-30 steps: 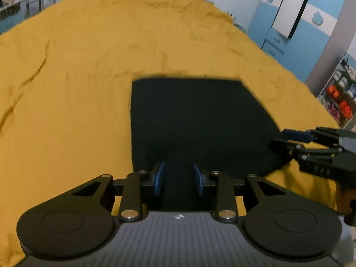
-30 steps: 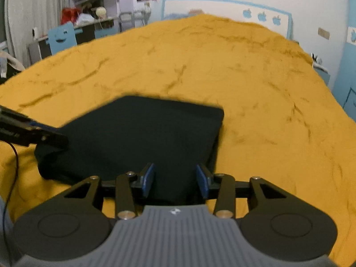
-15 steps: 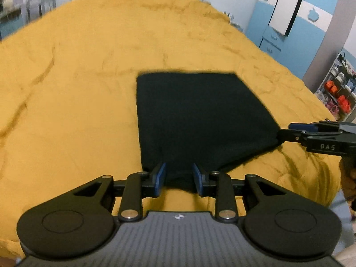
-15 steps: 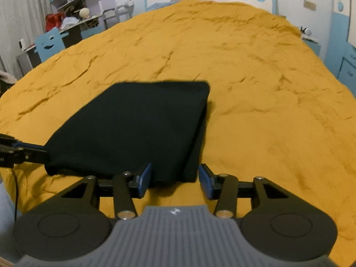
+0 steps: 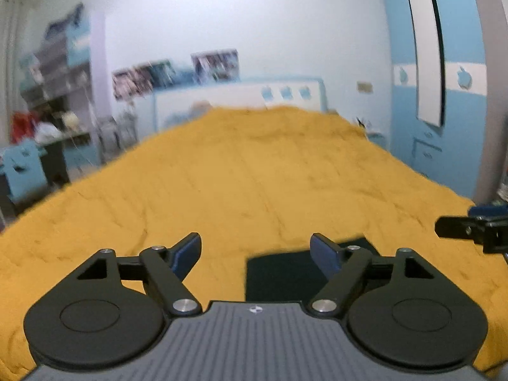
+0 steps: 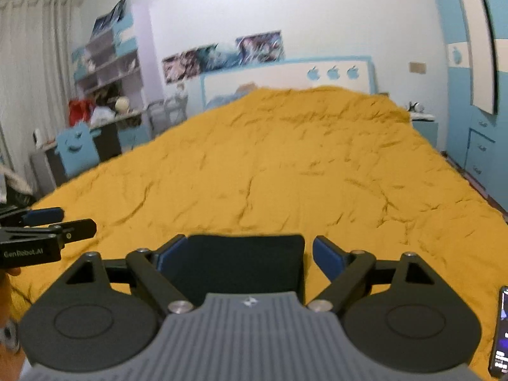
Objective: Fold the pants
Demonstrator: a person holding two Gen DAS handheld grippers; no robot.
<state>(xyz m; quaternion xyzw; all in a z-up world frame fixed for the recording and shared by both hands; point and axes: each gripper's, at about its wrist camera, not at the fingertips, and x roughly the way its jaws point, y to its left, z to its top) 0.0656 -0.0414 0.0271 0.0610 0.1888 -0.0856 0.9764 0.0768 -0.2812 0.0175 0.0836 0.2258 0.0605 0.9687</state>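
1. On the yellow blanket, near its front edge, lie the black pants, folded into a neat flat square.
2. Left of the pants, the left gripper hangs over bare blanket. Its jaws are opening wide and nothing is between them. Only a corner of the pants peeks out past its right blue pad.
3. Right over the pants is the right gripper. Its jaws are opening too. The pants show in the gap between the blue pads, but the pads do not seem to press on them.
4. Right of the pants, a phone shows at the very edge of the right view.
5. I think the pants are soft, light and floppy. They will sag and may come unfolded if you lift one corner.
6. It looks best to pinch the thick folded edge, one claw at each near corner of the pants.
7. The folding looks about done to me.
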